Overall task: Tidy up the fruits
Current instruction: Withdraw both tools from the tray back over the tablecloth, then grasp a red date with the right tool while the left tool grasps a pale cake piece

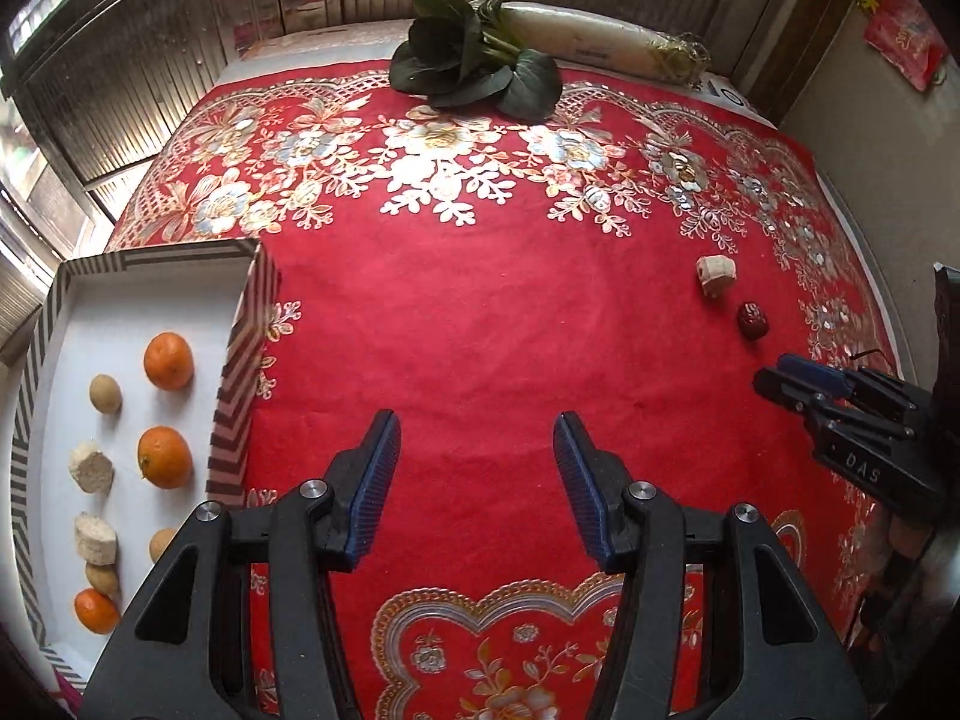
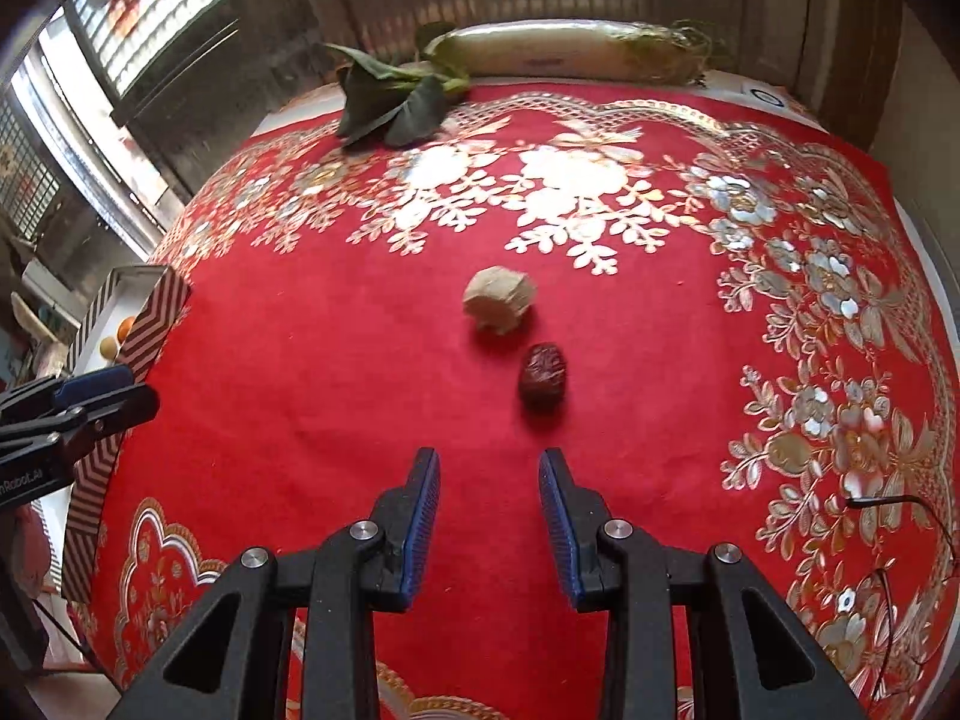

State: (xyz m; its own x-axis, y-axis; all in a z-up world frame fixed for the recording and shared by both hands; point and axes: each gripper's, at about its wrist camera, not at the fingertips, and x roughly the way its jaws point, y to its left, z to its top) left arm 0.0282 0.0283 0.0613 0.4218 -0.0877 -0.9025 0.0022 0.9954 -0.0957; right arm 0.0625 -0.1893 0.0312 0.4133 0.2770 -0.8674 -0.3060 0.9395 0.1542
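Just beyond the empty, part-spread right hand-held gripper (image 2: 489, 483), the red date (image 2: 542, 373) is seen, long axis pointing away.

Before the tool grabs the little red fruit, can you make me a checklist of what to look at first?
1. Right tool empty with its jaws apart: ok.
2. Red date lying free on the tablecloth: ok.
3. Beige chunk close beside the date, may get bumped: not ok.
4. Left tool empty, away from the date: ok.
5. Striped box has free room: ok.
6. Jaws wide enough for the date: cannot tell.
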